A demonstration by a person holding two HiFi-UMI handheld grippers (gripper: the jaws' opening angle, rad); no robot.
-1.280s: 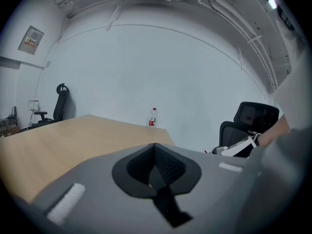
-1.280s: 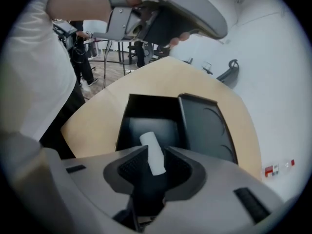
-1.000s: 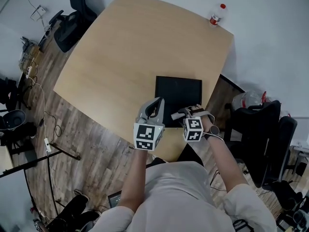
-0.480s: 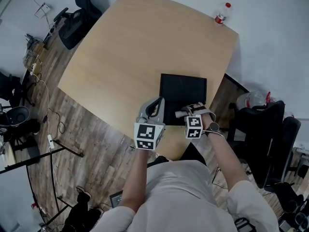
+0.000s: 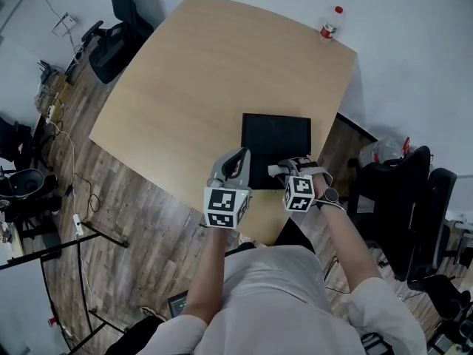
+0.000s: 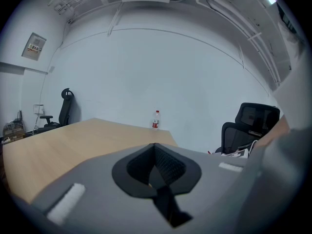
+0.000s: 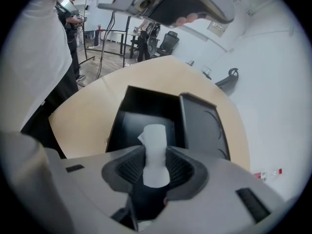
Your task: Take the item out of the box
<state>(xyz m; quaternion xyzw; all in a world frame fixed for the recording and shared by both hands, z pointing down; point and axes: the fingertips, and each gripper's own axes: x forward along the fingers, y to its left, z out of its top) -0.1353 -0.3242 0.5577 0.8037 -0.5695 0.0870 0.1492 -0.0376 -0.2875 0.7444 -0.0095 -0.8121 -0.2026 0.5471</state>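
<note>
An open black box (image 5: 275, 140) lies on the wooden table (image 5: 185, 80) near its front edge. In the right gripper view its lid (image 7: 201, 126) stands beside the box (image 7: 146, 101). A white, roll-like item (image 7: 156, 135) sticks out over the box from between the pads of my right gripper (image 7: 156, 156). The jaws are closing and both pads touch the item's sides. From the head view, the right gripper (image 5: 275, 170) sits at the box's near edge. My left gripper (image 5: 240, 158) hovers left of the box, shut with nothing in it (image 6: 155, 152).
A plastic bottle (image 5: 330, 22) with a red cap stands at the table's far corner, also seen as the bottle (image 6: 156, 120) in the left gripper view. Black office chairs stand at the far left (image 5: 111, 39) and the right (image 5: 399, 191). Cables lie on the wooden floor to the left.
The head view shifts slightly. Both grippers stay by the near edge of the box, with the right one settled a little closer over it.
</note>
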